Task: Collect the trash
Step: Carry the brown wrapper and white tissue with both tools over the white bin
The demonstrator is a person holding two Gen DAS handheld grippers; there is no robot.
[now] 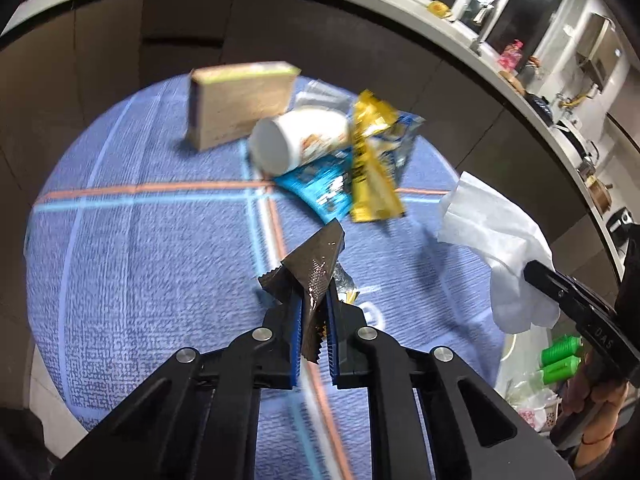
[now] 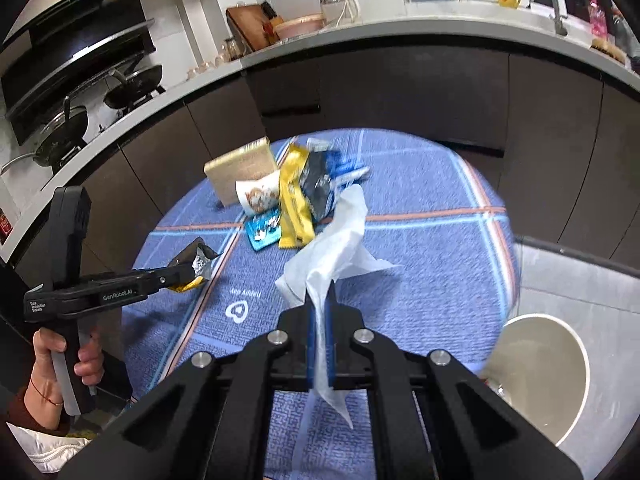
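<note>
Holding both pieces clear of the rug [image 2: 420, 240]: my left gripper [image 1: 313, 310] clamps a stiff, crinkly dark wrapper [image 1: 316, 260], right gripper [image 2: 320, 344] pinches a limp white tissue [image 2: 340, 240]; both seem light, edge grips suffice.

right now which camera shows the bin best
The right wrist view: the bin sits at lower right, its round pale rim and inside open to view. The left wrist view does not show it.
</note>
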